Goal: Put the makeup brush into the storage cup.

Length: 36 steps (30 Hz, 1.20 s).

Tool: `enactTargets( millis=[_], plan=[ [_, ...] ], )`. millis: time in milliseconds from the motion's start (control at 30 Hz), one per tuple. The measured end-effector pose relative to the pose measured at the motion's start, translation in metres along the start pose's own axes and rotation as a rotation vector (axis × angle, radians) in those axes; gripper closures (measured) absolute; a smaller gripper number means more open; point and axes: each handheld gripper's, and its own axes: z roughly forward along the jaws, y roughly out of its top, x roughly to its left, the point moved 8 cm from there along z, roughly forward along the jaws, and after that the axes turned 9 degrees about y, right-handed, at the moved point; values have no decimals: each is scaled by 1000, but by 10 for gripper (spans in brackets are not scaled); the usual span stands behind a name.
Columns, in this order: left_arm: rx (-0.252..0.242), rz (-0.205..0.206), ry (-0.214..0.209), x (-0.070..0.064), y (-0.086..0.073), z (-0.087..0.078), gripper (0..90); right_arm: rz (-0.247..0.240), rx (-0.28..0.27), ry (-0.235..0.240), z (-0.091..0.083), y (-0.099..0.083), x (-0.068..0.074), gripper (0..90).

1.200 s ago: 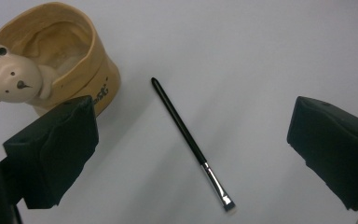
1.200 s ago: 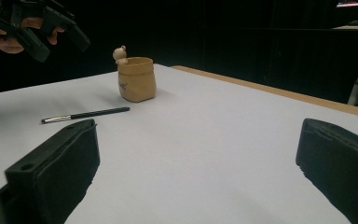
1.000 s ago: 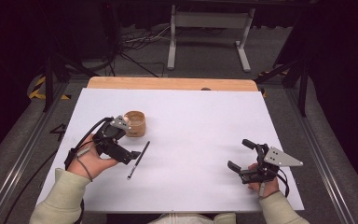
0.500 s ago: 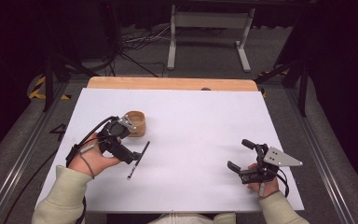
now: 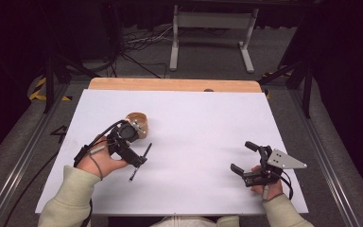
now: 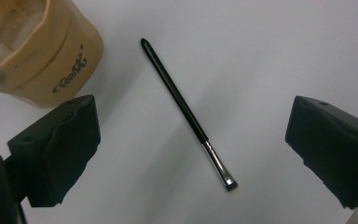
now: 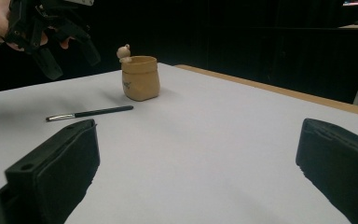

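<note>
A thin black makeup brush (image 5: 140, 161) (image 6: 186, 112) (image 7: 91, 112) with a silver ferrule lies flat on the white table. Just behind it stands a tan cup (image 5: 139, 124) (image 6: 32, 46) (image 7: 141, 78) with a small bear figure on its rim. My left gripper (image 5: 136, 147) (image 6: 191, 154) (image 7: 51, 32) hovers above the brush, pointing down. It is open, with the brush lying between its jaws below. My right gripper (image 5: 241, 156) (image 7: 196, 172) rests low near the front right of the table, open and holding nothing, and faces the cup.
The white table top (image 5: 203, 127) has a wooden strip (image 5: 170, 85) along its far edge. A metal stand (image 5: 212, 28) and cables sit on the floor beyond. Rails run along both table sides.
My left gripper has shifted slightly right and forward over the brush. The brush, the cup and my right gripper have stayed put.
</note>
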Motion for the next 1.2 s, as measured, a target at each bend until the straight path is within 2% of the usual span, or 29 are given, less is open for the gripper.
enactTargets(
  millis=[233, 400, 733, 1200],
  plan=[
    [32, 17, 3, -2, -1, 8, 51, 3, 3, -2, 0, 0, 0, 0],
    [54, 12, 5, -3, -2, 14, 63, 7, 2, -2, 0, 0, -1, 0],
    [80, 26, -2, -7, -3, 23, 81, -7, 10, -2, 1, -1, 0, 0],
    [107, 29, -10, -9, -3, 35, 111, 3, -3, -2, -1, 0, 0, 0]
  ],
)
